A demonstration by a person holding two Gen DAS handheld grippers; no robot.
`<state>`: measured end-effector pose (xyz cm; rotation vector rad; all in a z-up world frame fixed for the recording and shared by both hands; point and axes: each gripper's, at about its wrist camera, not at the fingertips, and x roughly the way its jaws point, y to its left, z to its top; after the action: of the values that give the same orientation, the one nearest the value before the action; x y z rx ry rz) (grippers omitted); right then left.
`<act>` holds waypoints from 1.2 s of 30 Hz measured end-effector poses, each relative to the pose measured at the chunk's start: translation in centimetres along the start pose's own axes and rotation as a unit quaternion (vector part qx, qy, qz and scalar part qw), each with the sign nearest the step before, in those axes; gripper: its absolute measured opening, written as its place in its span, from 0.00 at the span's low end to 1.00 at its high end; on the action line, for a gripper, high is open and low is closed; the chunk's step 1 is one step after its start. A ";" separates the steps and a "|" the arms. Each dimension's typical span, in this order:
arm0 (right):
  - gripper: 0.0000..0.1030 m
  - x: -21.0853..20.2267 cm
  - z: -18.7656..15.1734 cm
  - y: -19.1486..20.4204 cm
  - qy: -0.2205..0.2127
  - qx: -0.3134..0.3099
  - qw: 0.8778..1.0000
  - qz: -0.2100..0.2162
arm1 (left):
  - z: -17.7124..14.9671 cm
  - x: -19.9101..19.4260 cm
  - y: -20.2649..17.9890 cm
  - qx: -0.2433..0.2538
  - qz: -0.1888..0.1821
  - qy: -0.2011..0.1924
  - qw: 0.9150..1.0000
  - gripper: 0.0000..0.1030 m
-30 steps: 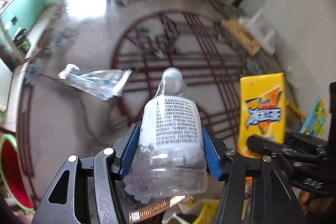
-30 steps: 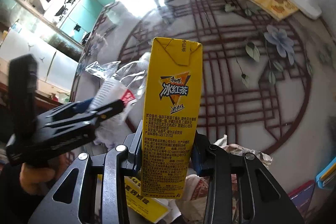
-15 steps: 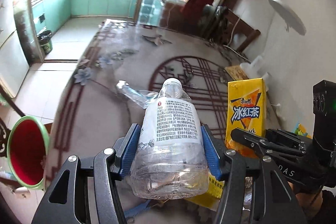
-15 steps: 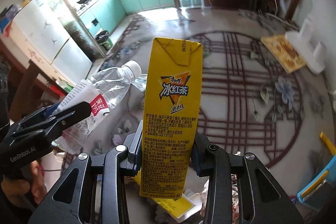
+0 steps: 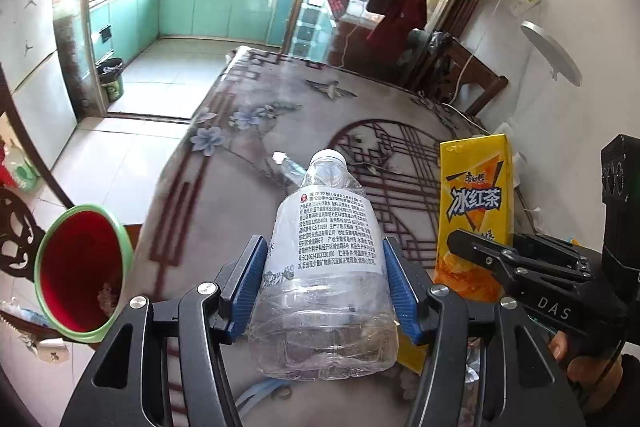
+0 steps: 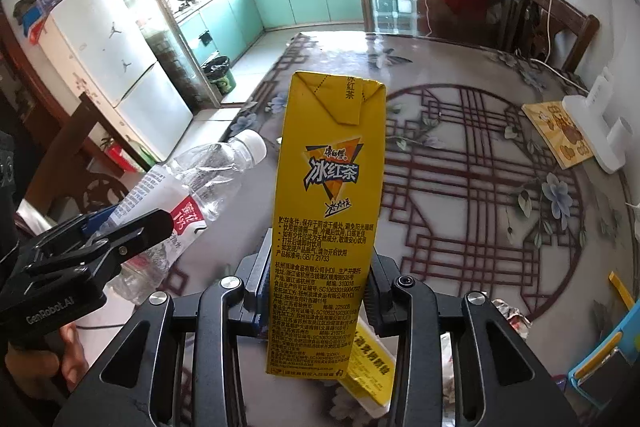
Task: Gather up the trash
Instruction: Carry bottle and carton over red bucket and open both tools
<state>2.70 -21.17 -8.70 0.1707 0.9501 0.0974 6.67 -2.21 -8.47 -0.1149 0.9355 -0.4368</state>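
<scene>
My left gripper (image 5: 325,267) is shut on a clear plastic water bottle (image 5: 325,259) with a white label, its blue pads pressing both sides; the bottle (image 6: 188,187) also shows at the left of the right wrist view. A yellow iced-tea carton (image 6: 328,211) stands upright with my right gripper (image 6: 318,287) shut on its lower half; the same carton (image 5: 474,203) appears to the right of the bottle. Both are held above the patterned table (image 5: 248,163). A red bin with a green rim (image 5: 82,269) stands below the table's left edge. A second clear bottle (image 5: 288,167) lies on the table beyond.
More wrappers and a yellow packet (image 6: 370,371) lie on the table near its front edge. A printed mat (image 6: 558,133) and a white power unit (image 6: 604,131) sit at the right. A wooden chair (image 5: 468,75) stands behind the table; a kitchen lies beyond.
Both grippers have risen and tilted up with their loads, so the views now take in the far table edge, the kitchen and the red bin. The grips are unchanged.
</scene>
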 end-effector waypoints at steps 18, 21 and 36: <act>0.34 1.2 0.2 8.3 0.002 -0.069 0.998 0.011 | -2.0 -3.2 8.4 -0.063 0.033 -0.009 0.997 0.55; 0.34 1.6 0.3 9.8 0.004 -0.081 0.997 0.014 | -2.3 -3.8 10.3 -0.075 0.041 -0.012 0.996 0.55; 0.34 5.5 1.2 19.4 0.027 -0.147 0.988 0.048 | -4.4 -6.2 22.8 -0.153 0.103 -0.018 0.983 0.55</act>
<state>6.69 -1.42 -8.80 -0.0590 0.9696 0.3298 7.12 21.41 -12.81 -0.3020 0.9623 -0.0961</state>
